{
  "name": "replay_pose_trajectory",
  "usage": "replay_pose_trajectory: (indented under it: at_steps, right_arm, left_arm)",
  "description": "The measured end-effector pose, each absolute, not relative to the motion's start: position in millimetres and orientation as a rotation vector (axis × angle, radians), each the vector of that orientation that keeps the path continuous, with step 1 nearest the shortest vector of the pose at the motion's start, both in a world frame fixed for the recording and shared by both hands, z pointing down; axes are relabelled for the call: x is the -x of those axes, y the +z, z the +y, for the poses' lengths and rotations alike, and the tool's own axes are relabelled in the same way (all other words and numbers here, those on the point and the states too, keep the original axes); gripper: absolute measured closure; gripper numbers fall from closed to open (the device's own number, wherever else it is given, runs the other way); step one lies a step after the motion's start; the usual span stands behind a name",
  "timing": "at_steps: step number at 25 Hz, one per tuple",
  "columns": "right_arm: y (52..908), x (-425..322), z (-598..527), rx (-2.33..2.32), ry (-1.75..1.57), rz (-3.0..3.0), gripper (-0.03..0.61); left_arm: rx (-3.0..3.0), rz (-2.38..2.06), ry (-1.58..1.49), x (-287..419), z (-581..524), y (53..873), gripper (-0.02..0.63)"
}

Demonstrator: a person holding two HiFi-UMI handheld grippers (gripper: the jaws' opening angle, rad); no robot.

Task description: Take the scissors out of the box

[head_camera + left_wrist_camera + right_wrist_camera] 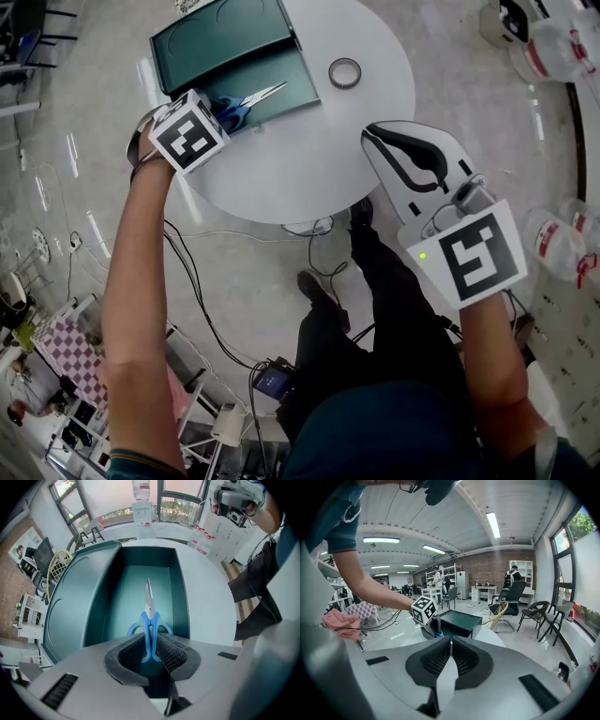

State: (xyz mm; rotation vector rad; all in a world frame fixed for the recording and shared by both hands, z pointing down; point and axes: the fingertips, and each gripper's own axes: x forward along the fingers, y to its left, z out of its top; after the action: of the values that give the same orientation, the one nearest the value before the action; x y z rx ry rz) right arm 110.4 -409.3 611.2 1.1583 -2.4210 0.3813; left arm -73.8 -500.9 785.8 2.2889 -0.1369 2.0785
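Scissors (149, 603) lying in the open green box (180, 592), blue handle loops half hidden behind the left gripper (151, 645), its pads pinched on them, blades in plain sight, box walls close on either side, right gripper (450, 646) held by the round table's (309, 159) near edge, jaws together, empty.

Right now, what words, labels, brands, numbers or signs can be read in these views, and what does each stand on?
No readable text in any view.
Left marker cube and right marker cube: black-and-white square patterns, no letters.
Bottle: red label, too blurred to read.
Box and scissors: no print visible.
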Motion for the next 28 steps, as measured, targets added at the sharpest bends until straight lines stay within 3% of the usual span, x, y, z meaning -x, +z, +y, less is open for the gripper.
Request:
replay_pose_trajectory:
  at_steps: [14, 28]
  right_arm:
    - [542, -82, -394, -1.166, 0.276, -2.462, 0.538]
    - [448, -49, -373, -1.174, 0.103, -2.481, 0.538]
  left_arm:
    - [-2.436, -0.383, 1.941, 82, -489, 706, 0.517]
    - [-2.586, -0.729, 1.622, 120, -458, 559, 0.517]
